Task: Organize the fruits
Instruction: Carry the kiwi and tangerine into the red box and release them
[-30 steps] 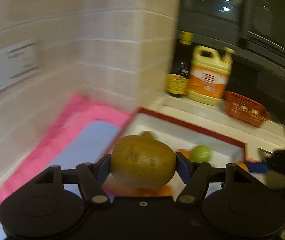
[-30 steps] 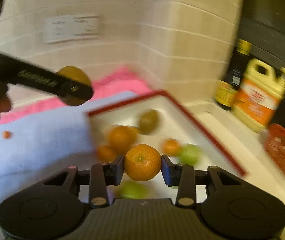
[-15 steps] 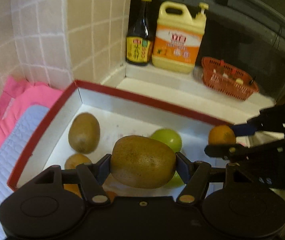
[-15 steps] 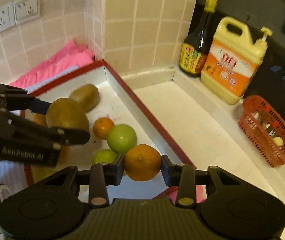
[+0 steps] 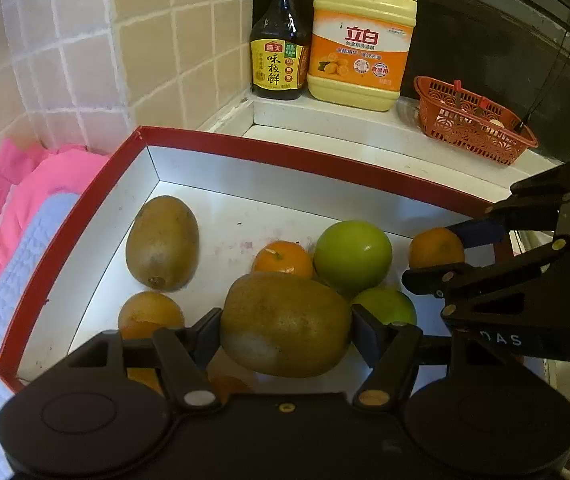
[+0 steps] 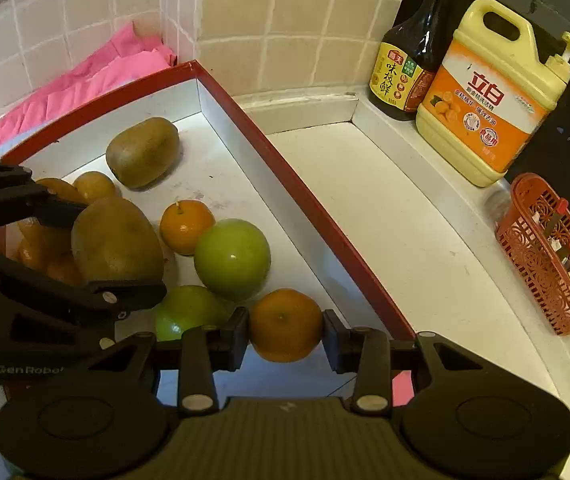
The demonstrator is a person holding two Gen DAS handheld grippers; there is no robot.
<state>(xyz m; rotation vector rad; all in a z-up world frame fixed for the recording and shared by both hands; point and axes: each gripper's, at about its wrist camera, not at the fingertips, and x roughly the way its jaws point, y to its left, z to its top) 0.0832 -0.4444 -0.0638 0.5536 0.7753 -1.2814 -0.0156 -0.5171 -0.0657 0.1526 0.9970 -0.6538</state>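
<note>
Box (image 6: 305, 196) sits on the counter (image 6: 405, 240) in the wall corner, cloth (image 6: 97, 76) behind and left of it. In the box: a kiwi (image 6: 143, 152) at the back, a mandarin (image 6: 186, 226) and an apple (image 6: 232, 258) mid, a lime (image 6: 185, 312) in front of the apple, more mandarins far left. I have the left gripper (image 5: 285, 326) over the box centre, the right gripper (image 6: 285, 326) over its near right edge. Right of the box, against the back: bottle (image 6: 413, 52), jug (image 6: 493, 96), then basket (image 6: 553, 256).

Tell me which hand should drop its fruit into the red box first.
Left, probably. The left gripper holds its kiwi well inside the red box, above bare floor; the right gripper holds its orange nearer the rim, beside the green fruits.
</note>
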